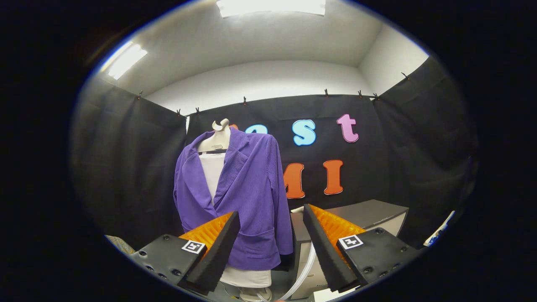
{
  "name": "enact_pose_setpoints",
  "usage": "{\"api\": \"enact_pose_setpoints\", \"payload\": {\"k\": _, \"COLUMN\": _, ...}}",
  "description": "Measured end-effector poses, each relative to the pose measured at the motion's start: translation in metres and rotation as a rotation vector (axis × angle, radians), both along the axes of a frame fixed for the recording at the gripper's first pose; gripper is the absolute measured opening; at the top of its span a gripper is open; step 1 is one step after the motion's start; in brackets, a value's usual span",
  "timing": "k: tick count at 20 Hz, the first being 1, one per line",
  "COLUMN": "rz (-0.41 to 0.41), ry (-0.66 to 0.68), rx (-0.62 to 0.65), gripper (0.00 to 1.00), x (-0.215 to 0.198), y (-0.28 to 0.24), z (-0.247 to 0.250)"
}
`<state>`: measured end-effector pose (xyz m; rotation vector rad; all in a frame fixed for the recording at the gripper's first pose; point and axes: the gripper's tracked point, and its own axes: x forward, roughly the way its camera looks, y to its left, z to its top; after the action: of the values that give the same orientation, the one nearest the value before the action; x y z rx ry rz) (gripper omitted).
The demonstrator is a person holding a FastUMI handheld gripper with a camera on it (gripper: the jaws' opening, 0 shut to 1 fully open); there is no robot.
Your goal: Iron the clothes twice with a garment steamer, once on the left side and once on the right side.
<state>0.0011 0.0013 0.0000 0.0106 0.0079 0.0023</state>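
The tongs were open, with a wide gap between the two fingers, and they gripped nothing. Each finger carried a small square marker on its base.

Beyond the fingers, a purple jacket hung on a pale dress form. The jacket was unbuttoned at the top, so a white strip of the form's chest showed between the lapels. The neck stub of the form stood above the collar. The lower hem of the jacket, with a pocket on one side, showed in the gap between the fingers, closer to the left finger. Under the hem, the white lower part of the form was visible, and below it a round base, partly hidden.

Just beside the jacket, to its right, stood a grey and white box-shaped unit with a dark flat top. The right finger covered a part of it. A clear hose curved down in front of this unit, between the fingers, and reached toward the bottom. I could not tell where the hose ended, or whether this unit was the garment steamer's body. No steamer head could be made out for sure.

Black cloth formed the wall behind the jacket, clipped along its upper edge. Above it, the white ceiling held two bright lamps.
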Motion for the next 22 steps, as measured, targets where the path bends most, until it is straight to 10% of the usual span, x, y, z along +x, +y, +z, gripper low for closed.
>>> {"api": "enact_pose_setpoints", "payload": {"k": 22, "rz": 0.055, "ry": 0.002, "rx": 0.015, "gripper": 1.0, "x": 0.034, "y": 0.022, "z": 0.012}}
